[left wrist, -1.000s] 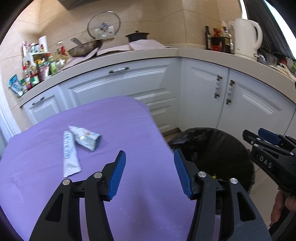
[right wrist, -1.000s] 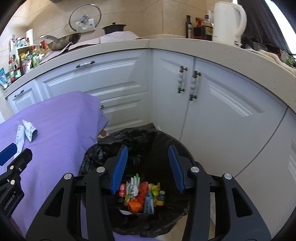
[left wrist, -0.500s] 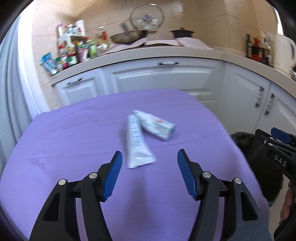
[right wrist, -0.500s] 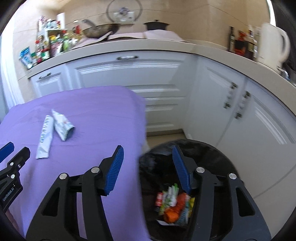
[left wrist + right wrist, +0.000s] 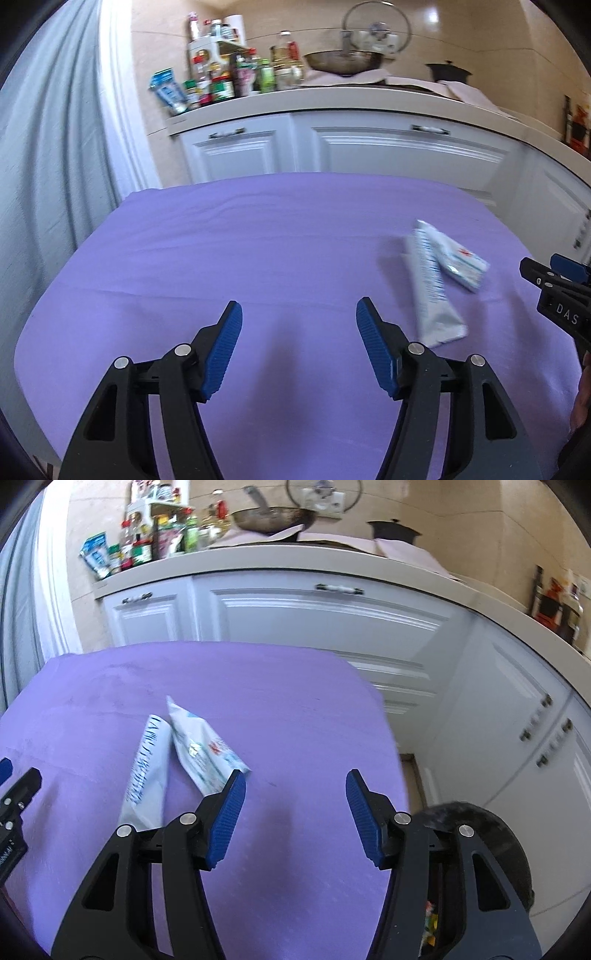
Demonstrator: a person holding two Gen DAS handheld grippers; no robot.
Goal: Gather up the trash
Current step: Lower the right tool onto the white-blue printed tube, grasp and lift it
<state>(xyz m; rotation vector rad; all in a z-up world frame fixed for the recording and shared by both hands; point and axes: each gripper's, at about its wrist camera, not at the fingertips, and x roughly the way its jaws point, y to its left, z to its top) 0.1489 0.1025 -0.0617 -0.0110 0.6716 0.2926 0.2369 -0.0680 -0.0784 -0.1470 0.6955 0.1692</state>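
Note:
Two white wrappers lie touching on the purple tablecloth (image 5: 258,240): a long narrow packet (image 5: 434,291) (image 5: 146,771) and a wider crumpled pouch (image 5: 458,262) (image 5: 205,749). My left gripper (image 5: 299,321) hovers over bare cloth to their left, its jaws opening with nothing between them. My right gripper (image 5: 295,790) hangs over the cloth (image 5: 277,701) just right of the pouch, its jaws also opening and empty; its left fingertip (image 5: 234,786) overlaps the pouch's end in the picture. The black-lined bin (image 5: 480,834) stands on the floor at the table's right end, with bright litter inside.
White kitchen cabinets (image 5: 369,147) with a countertop run behind the table. Bottles and jars (image 5: 221,77), a wok (image 5: 343,61) and a dark pot (image 5: 448,72) stand on it. A pale curtain (image 5: 48,147) hangs at the left. The right gripper's tip (image 5: 554,291) shows at the left wrist view's right edge.
Both grippers swung left, from over the bin to over the purple table, and their jaws spread wider. The wrappers now sit right of the left gripper and beside the right one.

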